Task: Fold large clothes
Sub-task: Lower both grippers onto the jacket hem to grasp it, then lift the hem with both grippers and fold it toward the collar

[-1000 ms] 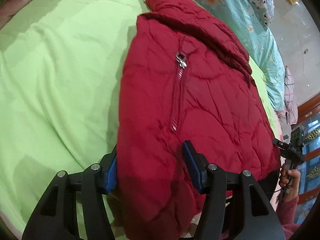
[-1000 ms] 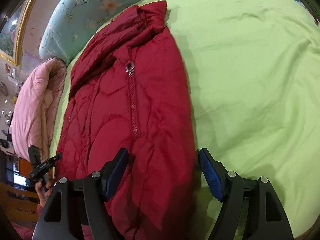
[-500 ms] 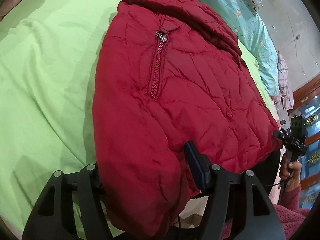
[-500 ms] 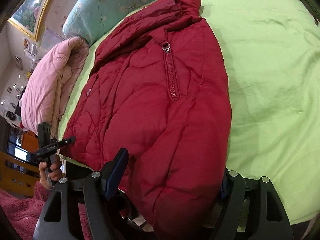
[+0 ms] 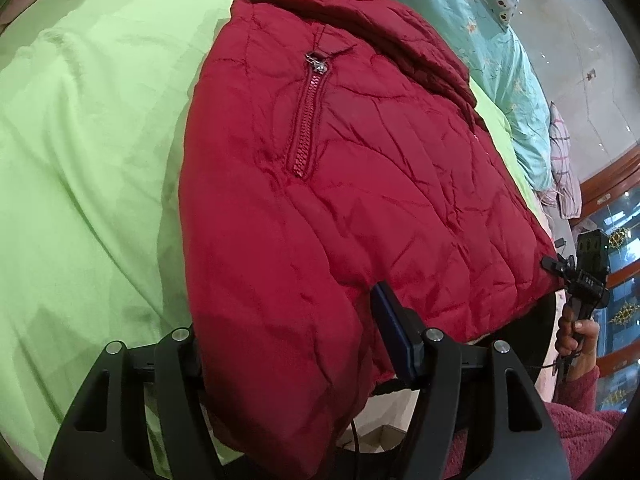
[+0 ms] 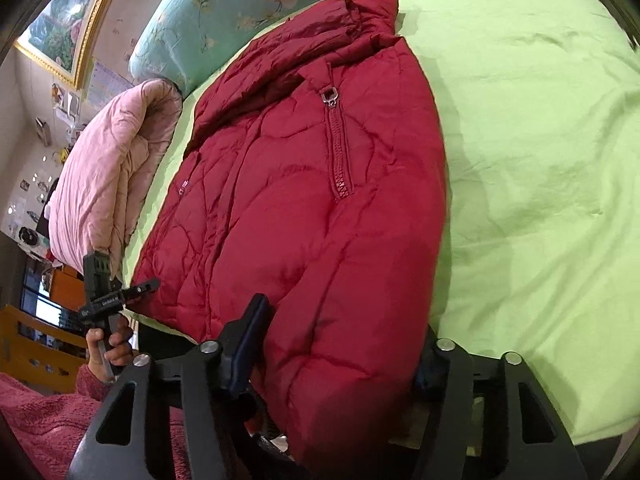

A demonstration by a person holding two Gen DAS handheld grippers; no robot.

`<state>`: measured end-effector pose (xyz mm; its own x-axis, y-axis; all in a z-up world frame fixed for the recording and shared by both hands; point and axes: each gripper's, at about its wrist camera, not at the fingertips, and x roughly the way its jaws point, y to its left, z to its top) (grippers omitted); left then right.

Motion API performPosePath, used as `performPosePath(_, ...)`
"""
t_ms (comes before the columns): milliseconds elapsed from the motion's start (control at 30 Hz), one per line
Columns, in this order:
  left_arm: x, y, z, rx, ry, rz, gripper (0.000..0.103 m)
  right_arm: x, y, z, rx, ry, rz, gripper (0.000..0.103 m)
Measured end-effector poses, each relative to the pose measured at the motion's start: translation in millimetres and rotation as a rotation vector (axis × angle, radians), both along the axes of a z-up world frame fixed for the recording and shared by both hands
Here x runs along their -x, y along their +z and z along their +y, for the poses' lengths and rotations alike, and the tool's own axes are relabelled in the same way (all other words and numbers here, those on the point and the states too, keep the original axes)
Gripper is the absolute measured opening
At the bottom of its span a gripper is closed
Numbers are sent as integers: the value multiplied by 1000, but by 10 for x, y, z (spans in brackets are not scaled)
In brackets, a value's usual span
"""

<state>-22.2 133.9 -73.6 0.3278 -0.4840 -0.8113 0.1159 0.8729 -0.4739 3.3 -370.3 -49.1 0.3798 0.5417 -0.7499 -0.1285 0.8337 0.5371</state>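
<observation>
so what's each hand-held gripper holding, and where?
Both straddle the red quilted puffer jacket at its near bottom edge, one per corner; whether they are clamped cannot be told.

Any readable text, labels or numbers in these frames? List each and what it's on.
No text can be quoted with confidence.
White label on the left gripper, seen from the right wrist: print too blurred to read.
Pale marking on the right gripper, seen from the left wrist: too blurred.
Wall sheet beside the framed picture: too small.
Small pale mark on the red jacket: unreadable.

Red jacket (image 5: pixel 328 208) on green bedsheet (image 5: pixel 88 140); left gripper (image 5: pixel 288 344) jaws wide astride its hem.
</observation>
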Motion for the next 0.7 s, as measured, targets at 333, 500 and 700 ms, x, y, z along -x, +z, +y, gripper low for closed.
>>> performPosePath(333, 46, 28, 39, 24, -17, -18, 35, 9, -12, -57, -28, -8, -18, 35)
performPosePath(500, 79, 126, -18, 3, -35, -71, 18, 1, 6, -9, -19, 7, -41, 27)
performPosePath(700, 76, 363, -61, 46, -31, -145, 14, 23, 74, -64, -86, -5, -75, 23)
